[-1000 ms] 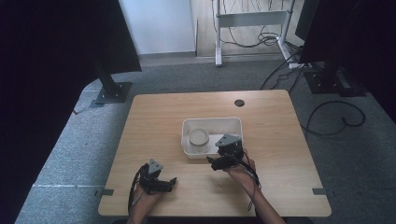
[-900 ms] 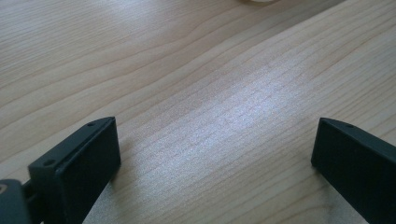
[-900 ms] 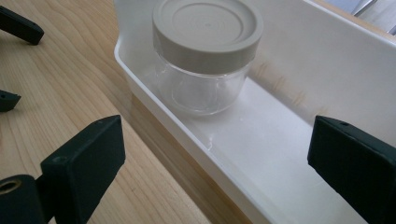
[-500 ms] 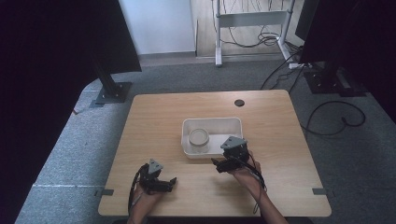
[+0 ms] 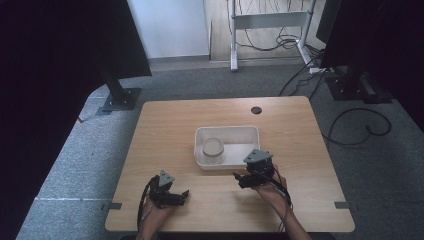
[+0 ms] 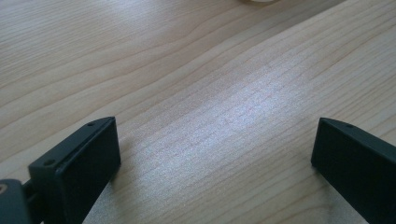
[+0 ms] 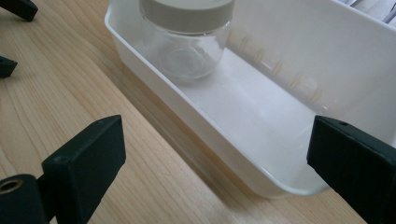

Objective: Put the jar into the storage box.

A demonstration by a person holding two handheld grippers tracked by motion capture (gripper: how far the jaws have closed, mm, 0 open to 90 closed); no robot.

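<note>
L claw (image 5: 184, 194) jaws wide apart, nothing between, low over bare worktop (image 5: 165, 130) near front edge | R claw (image 5: 236, 176) spread wide too, empty, just beside white tray (image 5: 227, 131) front wall | glass jar (image 5: 213, 149) w/ grey lid upright in tray's left end, mid-worktop

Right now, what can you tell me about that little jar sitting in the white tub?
The jar is small, round and of clear glass, closed by a wide, flat, pale grey lid that looks like plastic. It appears empty. It stands upright on the floor of the white tub, at the tub's left end as the high view shows it, close to the walls there. Neither gripper touches it; the right gripper sits open just outside the tub's near wall.
</note>
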